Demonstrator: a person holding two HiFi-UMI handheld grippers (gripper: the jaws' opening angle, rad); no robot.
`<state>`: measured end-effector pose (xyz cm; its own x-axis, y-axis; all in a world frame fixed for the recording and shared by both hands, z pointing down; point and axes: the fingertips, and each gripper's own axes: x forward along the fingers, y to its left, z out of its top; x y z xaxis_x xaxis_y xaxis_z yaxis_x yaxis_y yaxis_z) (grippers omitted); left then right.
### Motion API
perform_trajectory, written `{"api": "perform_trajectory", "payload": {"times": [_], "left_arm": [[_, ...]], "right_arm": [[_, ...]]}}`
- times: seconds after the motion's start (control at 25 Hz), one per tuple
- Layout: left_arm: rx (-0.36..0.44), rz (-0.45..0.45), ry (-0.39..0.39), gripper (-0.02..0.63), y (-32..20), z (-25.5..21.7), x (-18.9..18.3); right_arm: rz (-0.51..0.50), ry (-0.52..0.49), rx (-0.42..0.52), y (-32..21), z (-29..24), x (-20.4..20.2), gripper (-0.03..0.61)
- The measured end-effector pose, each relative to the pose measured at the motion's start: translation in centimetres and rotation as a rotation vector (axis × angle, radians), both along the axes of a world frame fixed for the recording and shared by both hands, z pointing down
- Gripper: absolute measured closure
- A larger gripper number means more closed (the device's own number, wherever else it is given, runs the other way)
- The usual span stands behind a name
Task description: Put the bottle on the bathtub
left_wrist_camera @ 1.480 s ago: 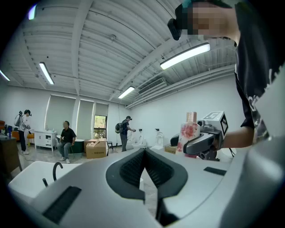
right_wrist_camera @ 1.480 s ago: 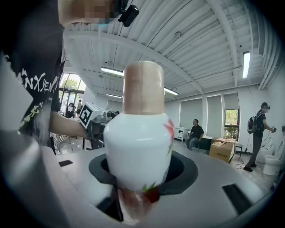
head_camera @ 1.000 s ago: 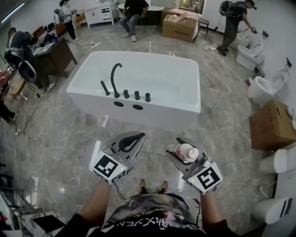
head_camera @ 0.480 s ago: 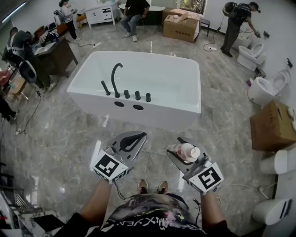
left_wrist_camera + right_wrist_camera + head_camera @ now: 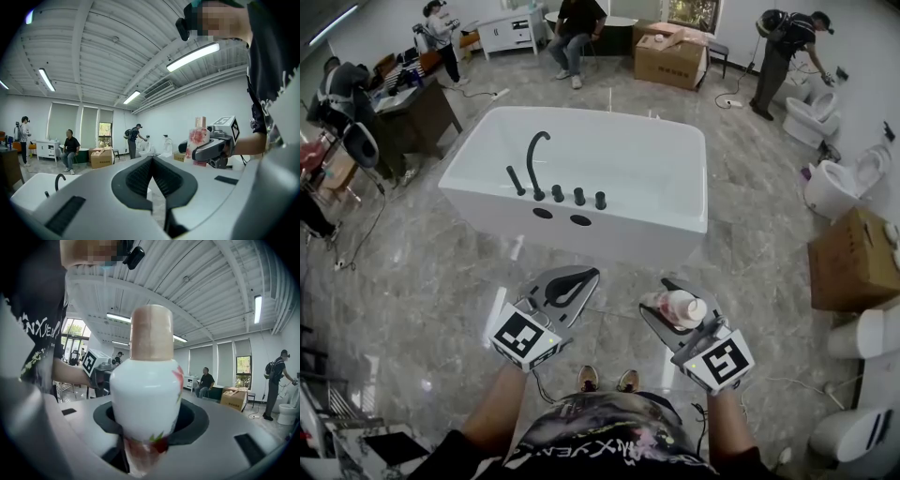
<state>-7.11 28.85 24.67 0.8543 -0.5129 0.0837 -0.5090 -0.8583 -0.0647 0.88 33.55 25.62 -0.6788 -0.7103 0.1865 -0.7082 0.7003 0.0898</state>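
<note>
Bottle (image 5: 680,307): upright, clamped in right gripper (image 5: 668,292), same as a second ago. Left gripper (image 5: 579,276): jaws together, empty, unmoved. Bathtub (image 5: 581,234): ahead, well apart, barely shifted in head view. Carry to rim apparently pending.

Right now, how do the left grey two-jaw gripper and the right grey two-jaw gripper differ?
The left gripper is empty; the right gripper holds an upright white floral bottle with a tan cap. The left gripper's jaws are together; the right gripper's stand apart, pressed on the bottle's body. Both are held above the marble floor, short of the white bathtub.
</note>
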Motion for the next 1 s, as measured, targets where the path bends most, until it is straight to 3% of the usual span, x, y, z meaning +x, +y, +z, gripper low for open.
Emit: {"api": "perform_trajectory", "payload": {"times": [0.28,1.0], "left_arm": [[0.012,-0.025,0.002,0.603,1.3,-0.2,1.8],[0.020,-0.072,-0.014,0.603,4.9,2.1,4.2]], "right_arm": [[-0.027,-0.001,0.035,0.9,-0.3,1.8,0.360],[-0.081,-0.017,0.017,3.7,2.5,4.0,0.360]]}}
